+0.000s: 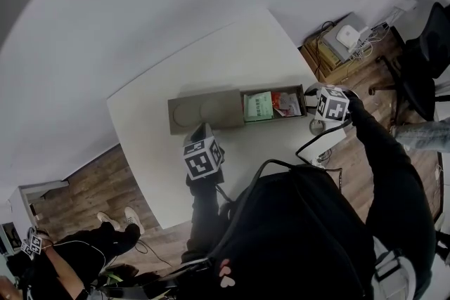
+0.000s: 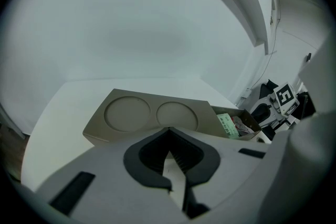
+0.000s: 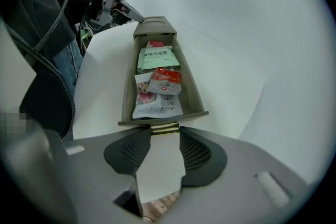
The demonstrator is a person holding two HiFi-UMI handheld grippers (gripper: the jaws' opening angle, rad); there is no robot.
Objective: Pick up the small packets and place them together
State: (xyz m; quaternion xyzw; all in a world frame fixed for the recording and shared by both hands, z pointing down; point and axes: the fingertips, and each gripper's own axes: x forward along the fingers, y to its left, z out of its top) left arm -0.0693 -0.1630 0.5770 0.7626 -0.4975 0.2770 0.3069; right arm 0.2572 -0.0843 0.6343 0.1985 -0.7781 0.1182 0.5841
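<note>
A tan box (image 1: 204,111) lies on the white table (image 1: 211,60), with two round recesses in its top (image 2: 136,113). Its drawer (image 3: 191,86) is pulled out to the right. Inside lie a green packet (image 3: 157,57), a red packet (image 3: 167,81) and a white packet (image 3: 157,106); the green packet (image 1: 258,106) also shows from above. My right gripper (image 3: 165,131) is shut on the drawer's brass handle (image 3: 165,128) at the drawer's outer end (image 1: 311,103). My left gripper (image 2: 168,131) is shut and holds nothing, its tips at the box's near wall (image 1: 202,130).
A person (image 1: 70,249) sits on the wood floor at the lower left. A black chair (image 1: 422,60) stands to the right of the table. A low shelf with a white device (image 1: 348,35) and cables is behind the table's right corner.
</note>
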